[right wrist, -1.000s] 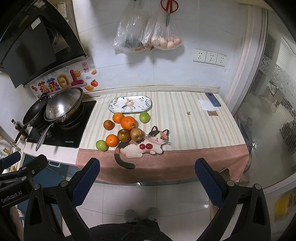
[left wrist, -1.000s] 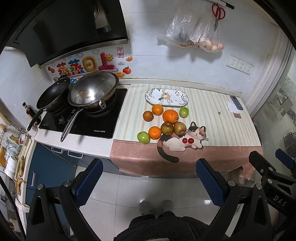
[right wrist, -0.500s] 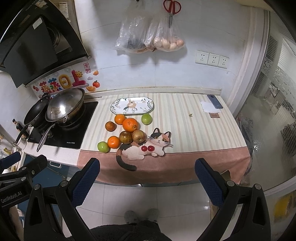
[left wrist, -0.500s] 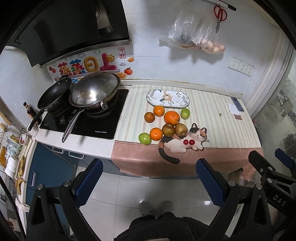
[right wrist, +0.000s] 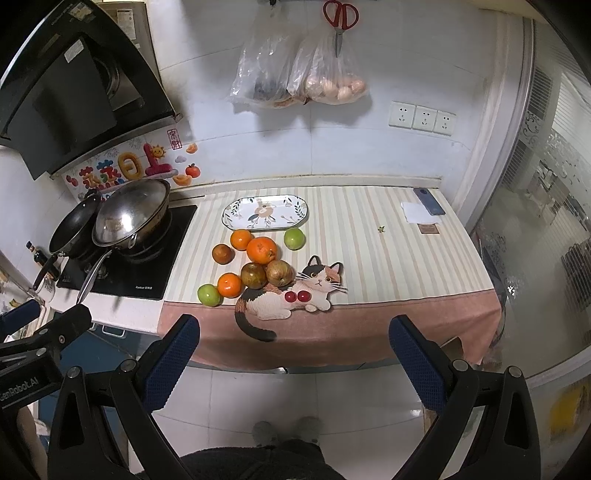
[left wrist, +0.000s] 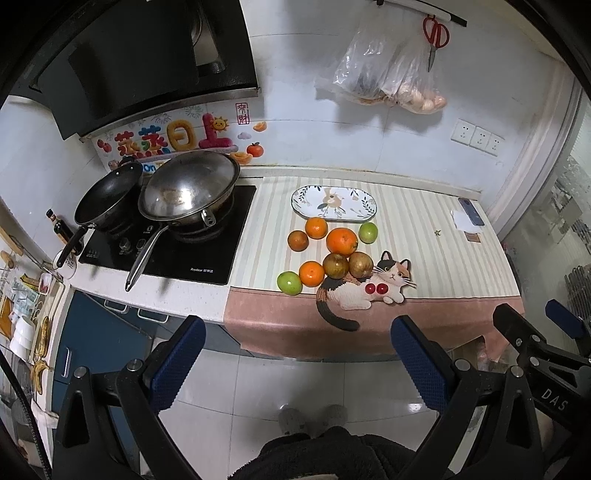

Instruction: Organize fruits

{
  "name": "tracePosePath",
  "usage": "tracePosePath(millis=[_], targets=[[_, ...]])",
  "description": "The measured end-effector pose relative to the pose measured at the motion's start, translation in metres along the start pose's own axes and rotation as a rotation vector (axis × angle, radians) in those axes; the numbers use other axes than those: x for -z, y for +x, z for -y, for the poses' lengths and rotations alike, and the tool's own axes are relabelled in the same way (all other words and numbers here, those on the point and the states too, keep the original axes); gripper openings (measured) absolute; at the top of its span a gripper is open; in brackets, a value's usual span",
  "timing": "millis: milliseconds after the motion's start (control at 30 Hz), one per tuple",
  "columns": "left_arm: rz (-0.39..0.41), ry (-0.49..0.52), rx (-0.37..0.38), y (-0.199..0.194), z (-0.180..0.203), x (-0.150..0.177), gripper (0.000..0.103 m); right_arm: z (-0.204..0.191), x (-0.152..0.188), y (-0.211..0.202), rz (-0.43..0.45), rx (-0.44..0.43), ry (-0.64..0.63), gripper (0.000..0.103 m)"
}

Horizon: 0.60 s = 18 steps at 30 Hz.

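Several fruits lie clustered on the striped counter cloth (left wrist: 424, 236): a large orange (left wrist: 341, 242) (right wrist: 262, 250), smaller oranges (left wrist: 316, 228) (left wrist: 311, 273), two brown pears (left wrist: 335, 265) (left wrist: 361, 264), a dark brown fruit (left wrist: 297, 240) and two green ones (left wrist: 289, 283) (left wrist: 368, 232). Behind them rests an empty oval flowered plate (left wrist: 333, 204) (right wrist: 265, 212). My left gripper (left wrist: 295, 362) and right gripper (right wrist: 293, 360) are both open and empty, held over the floor in front of the counter, well short of the fruit.
A steel wok (left wrist: 190, 190) and a black pan (left wrist: 107, 197) sit on the hob at the left. A phone (right wrist: 428, 201) and papers lie at the counter's back right. Bags (right wrist: 299, 74) and scissors (right wrist: 340, 22) hang on the wall. The person's feet (left wrist: 312, 419) show below.
Both grippers have drifted slightly closer to the counter and a little upward, so the fruit sits lower in both views. Nothing on the counter has moved.
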<state>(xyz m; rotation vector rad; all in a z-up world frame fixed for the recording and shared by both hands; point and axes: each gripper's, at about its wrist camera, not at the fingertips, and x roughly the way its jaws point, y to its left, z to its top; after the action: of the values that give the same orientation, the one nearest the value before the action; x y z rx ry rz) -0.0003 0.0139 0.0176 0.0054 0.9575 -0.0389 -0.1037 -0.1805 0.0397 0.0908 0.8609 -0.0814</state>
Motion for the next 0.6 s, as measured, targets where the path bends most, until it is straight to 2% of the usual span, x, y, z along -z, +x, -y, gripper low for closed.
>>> tracePosePath(millis=[133, 233, 333, 467, 600], targets=[[0.015, -0.002, -0.008, 0.003, -0.004, -0.002, 0.103, 0.001, 0.001, -0.003, 0.019, 0.001, 0.035, 0.103], [0.046, -0.007, -0.035, 0.014, -0.012, -0.008, 0.103, 0.007, -0.002, -0.002, 0.075, -0.016, 0.088, 0.103], [0.065, -0.004, -0.062, 0.032, -0.023, -0.017, 0.103, 0.006, -0.005, 0.007, 0.122, -0.023, 0.088, 0.103], [0.051, 0.0, -0.081, 0.067, -0.038, -0.034, 0.103, 0.003, -0.011, 0.037, 0.097, -0.027, 0.109, 0.103], [-0.015, -0.024, -0.079, 0.115, -0.047, -0.056, 0.103, -0.001, -0.021, 0.091, 0.005, -0.058, 0.118, 0.103]])
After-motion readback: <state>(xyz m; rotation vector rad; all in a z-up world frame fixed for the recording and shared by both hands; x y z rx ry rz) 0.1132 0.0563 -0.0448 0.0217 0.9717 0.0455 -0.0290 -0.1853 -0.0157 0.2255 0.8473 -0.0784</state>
